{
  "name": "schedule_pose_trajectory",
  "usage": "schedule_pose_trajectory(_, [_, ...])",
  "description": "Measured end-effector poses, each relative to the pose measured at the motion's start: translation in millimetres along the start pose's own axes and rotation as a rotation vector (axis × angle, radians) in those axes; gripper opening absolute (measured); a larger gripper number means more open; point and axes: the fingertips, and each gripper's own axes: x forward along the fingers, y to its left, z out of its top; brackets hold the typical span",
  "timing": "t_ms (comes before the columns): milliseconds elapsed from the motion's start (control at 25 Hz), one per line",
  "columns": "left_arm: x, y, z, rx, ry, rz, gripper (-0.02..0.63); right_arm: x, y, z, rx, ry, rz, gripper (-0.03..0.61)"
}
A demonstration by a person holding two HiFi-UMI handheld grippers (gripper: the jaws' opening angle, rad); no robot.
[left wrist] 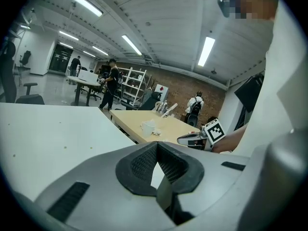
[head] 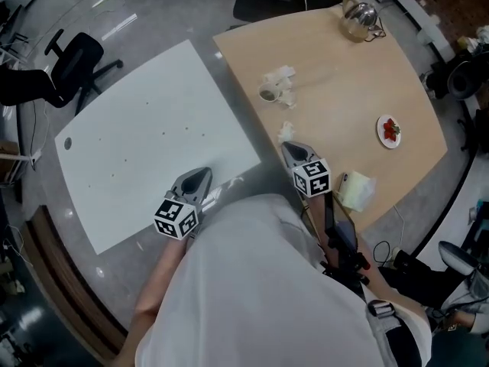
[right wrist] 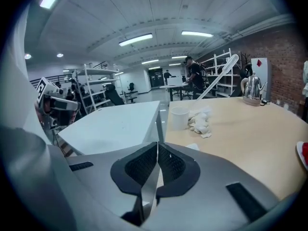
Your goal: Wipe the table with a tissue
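Wood-top table (head: 397,82) is where the tissue is: a small crumpled tissue (head: 285,131) sits just ahead of our right gripper (head: 289,148). That one's pinched together on nothing, and so is the left gripper (head: 204,173), near the white table (head: 153,128). If we don't spread the jaws first, we'd probably just shove it away. Count: two tables, one cup (head: 268,92), one kettle (head: 359,15), one plate (head: 380,128).

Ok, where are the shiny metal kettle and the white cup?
shiny metal kettle (head: 359,17), head view, on its body.
white cup (right wrist: 179,118), right gripper view, on its side wall.
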Motion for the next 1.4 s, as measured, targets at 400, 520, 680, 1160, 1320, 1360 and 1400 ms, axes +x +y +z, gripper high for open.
schedule_pose_trajectory(400, [15.8, 22.2, 12.5, -0.001, 0.025, 0.033, 0.006, 31.7, -39.6, -4.9, -0.017, 0.073, -0.092, 0.018])
schedule_pose_trajectory(520, [19.9, 29.6, 17.8, -0.003, 0.025, 0.043, 0.006, 37.5, -47.6, -8.3, -0.007, 0.094, -0.120, 0.020])
schedule_pose_trajectory(680, [25.1, 32.3, 21.1, -0.008, 0.028, 0.048, 0.006, 44.5, -52.2, -17.4, 0.000, 0.149, -0.147, 0.125])
schedule_pose_trajectory(1160, [22.6, 43.0, 22.1, -0.020, 0.036, 0.094, 0.006, 67.6, -62.3, -43.9, -0.014, 0.301, -0.184, 0.148])
schedule_pose_trajectory(1320, [23.7, 43.4, 25.6, -0.014, 0.030, 0.094, 0.006, 70.9, -62.2, -46.2, 0.000, 0.316, -0.173, 0.123])
schedule_pose_trajectory(1360, [24.2, 42.7, 26.5, -0.014, 0.028, 0.091, 0.006, 70.7, -63.0, -47.1, 0.014, 0.320, -0.169, 0.119])
schedule_pose_trajectory(1400, [24.6, 41.9, 27.4, -0.014, 0.026, 0.089, 0.006, 70.4, -63.9, -47.7, 0.026, 0.324, -0.164, 0.111])
